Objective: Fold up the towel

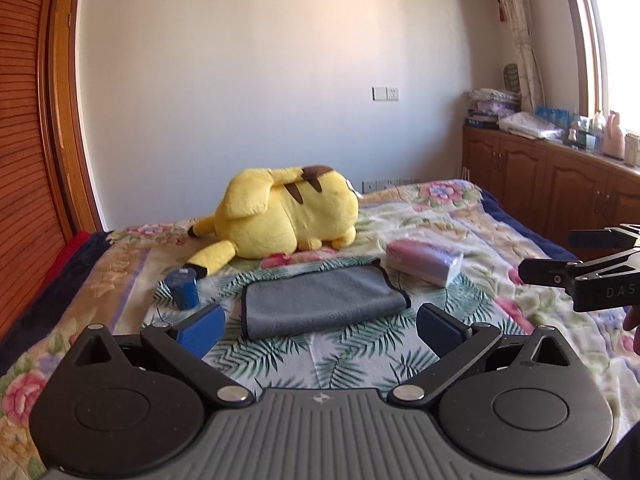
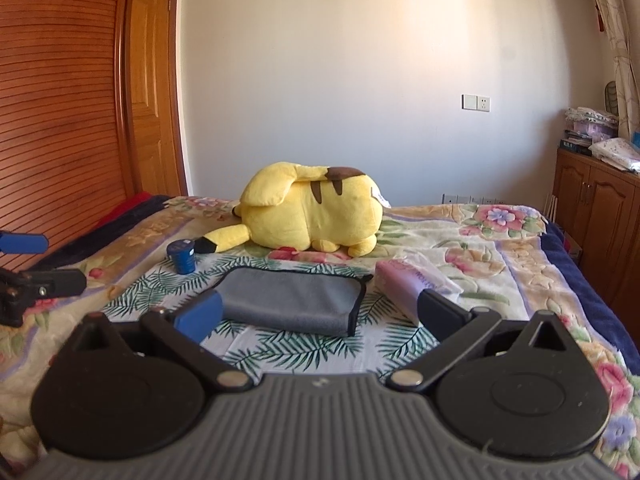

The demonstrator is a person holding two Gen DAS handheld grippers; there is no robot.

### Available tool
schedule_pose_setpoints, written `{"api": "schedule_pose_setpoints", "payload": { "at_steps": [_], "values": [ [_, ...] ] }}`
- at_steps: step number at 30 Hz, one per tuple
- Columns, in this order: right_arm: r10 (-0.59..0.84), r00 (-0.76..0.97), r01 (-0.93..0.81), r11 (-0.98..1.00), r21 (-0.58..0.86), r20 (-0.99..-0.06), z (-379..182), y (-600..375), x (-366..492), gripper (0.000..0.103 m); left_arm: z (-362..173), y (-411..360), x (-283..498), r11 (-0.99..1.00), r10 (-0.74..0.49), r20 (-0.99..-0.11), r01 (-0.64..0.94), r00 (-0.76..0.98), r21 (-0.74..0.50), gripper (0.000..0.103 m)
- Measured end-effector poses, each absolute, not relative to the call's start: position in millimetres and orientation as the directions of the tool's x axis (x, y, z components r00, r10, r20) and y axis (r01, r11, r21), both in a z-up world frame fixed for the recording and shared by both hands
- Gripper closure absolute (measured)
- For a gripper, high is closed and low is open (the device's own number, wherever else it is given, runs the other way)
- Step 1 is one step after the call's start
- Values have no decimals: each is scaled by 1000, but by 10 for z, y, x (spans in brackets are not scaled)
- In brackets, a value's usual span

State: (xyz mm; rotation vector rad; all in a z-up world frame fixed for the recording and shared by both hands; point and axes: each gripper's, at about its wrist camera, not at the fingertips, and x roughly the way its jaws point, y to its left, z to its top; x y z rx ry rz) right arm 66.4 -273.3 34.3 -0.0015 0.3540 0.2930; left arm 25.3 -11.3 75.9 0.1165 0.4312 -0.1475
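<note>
Both your tongs are spread wide with nothing in them. The left gripper (image 1: pixel 318 330) sits low over the bed with the flat grey microfibre towel with dark piping (image 1: pixel 324 300) dead ahead, just past the blue pads. From the right gripper (image 2: pixel 320 320) the same towel (image 2: pixel 290 300) is ahead but a touch left of centre, with its piped right edge closest to your right finger.

The key bit: the towel lies on the palm-leaf printed cloth (image 1: pixel 340 356) over the floral quilt (image 1: pixel 460 216), long axis running left to right across both views, so the short ends point at one gripper each. It already looks doubled over once, my guess anyway, with the rounded fold along the near edge.

Neither hand is clearly nearer; both hang back just short of it.

Watch your neighbours: the small dark blue cylindrical jar (image 1: pixel 184 290) sits off the left end, the pink-and-lilac plastic-wrapped tissue pack (image 1: pixel 424 262) near the right far corner, and the big yellow plush toy (image 1: pixel 288 212) behind.
</note>
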Motion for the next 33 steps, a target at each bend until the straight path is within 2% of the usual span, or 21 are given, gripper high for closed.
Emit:
{"api": "schedule_pose_setpoints", "payload": {
  "at_steps": [23,33],
  "values": [
    [283,858,-273,958,87,-429,-251,-2585,351,0,-99,-181,-37,988,-78,-507,135,859,77,16],
    [274,856,-270,960,73,-438,-410,-2534,357,0,-296,-138,28,991,-51,-498,105,866,81,16]
  ]
}}
